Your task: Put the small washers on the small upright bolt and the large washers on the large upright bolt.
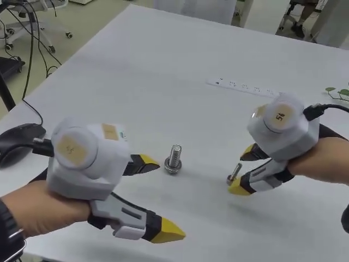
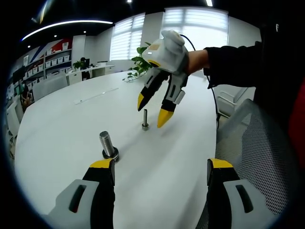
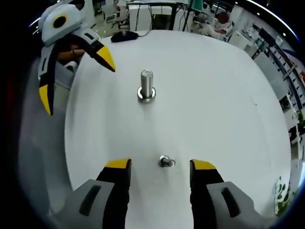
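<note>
Head view, workbench entry. Item 1: large upright bolt (image 1: 174,157), mid-table, a washer collar (image 1: 173,168) seated at its foot. Item 2: small upright bolt (image 1: 234,173), well to the right of it, standing between the jaws of the right gripper (image 1: 241,171), which are spread and empty. Item 3: left gripper (image 1: 162,197), likewise released with nothing held, its upper tip near the large bolt. Handling note (a judgement): the small bolt looks light and easy to tip, so the right jaws should lift straight up off it, kept wide, with no sideways brush. Whether washers sit at its base is too small to tell.
</note>
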`<state>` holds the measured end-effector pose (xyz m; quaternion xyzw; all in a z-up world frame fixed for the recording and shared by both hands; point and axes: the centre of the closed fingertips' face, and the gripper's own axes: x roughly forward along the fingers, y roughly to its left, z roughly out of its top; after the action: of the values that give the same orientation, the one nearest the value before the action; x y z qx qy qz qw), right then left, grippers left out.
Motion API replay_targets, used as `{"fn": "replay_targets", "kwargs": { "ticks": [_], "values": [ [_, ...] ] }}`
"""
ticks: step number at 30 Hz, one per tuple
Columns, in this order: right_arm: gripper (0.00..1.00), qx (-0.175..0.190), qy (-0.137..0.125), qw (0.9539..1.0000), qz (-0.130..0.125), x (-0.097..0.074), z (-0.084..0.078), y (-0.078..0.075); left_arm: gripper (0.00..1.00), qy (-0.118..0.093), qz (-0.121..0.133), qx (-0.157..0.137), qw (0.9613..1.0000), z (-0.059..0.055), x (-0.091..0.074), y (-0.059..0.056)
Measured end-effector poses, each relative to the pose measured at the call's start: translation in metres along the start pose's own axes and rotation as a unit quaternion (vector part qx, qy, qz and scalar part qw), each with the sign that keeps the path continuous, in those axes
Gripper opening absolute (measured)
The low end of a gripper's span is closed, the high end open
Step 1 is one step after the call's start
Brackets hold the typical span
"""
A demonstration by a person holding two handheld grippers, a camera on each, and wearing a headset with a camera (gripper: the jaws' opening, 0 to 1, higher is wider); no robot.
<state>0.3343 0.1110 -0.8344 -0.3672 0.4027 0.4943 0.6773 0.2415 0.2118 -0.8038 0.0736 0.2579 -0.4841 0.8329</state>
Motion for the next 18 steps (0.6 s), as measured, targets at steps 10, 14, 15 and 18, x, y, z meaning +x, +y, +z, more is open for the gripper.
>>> {"fn": "replay_targets", "kwargs": {
  "ticks": [10, 14, 15, 18],
  "values": [
    [0.64, 0.032, -0.069, 0.9970, -0.009, -0.018, 0.004, 0.014, 0.79, -0.003, 0.002, -0.002, 1.0000, 0.003, -0.002, 0.000],
    [0.68, 0.048, -0.094, 0.9944, -0.011, -0.025, 0.004, 0.018, 0.79, -0.006, 0.004, -0.003, 1.0000, 0.005, -0.004, 0.001],
    [0.68, 0.050, -0.097, 0.9940, -0.011, -0.027, 0.003, 0.019, 0.79, -0.006, 0.005, -0.003, 1.0000, 0.006, -0.005, 0.001],
    [0.69, 0.059, -0.108, 0.9922, -0.019, -0.032, 0.001, 0.019, 0.79, -0.007, 0.007, -0.003, 0.9999, 0.007, -0.006, 0.001]
  ]
}}
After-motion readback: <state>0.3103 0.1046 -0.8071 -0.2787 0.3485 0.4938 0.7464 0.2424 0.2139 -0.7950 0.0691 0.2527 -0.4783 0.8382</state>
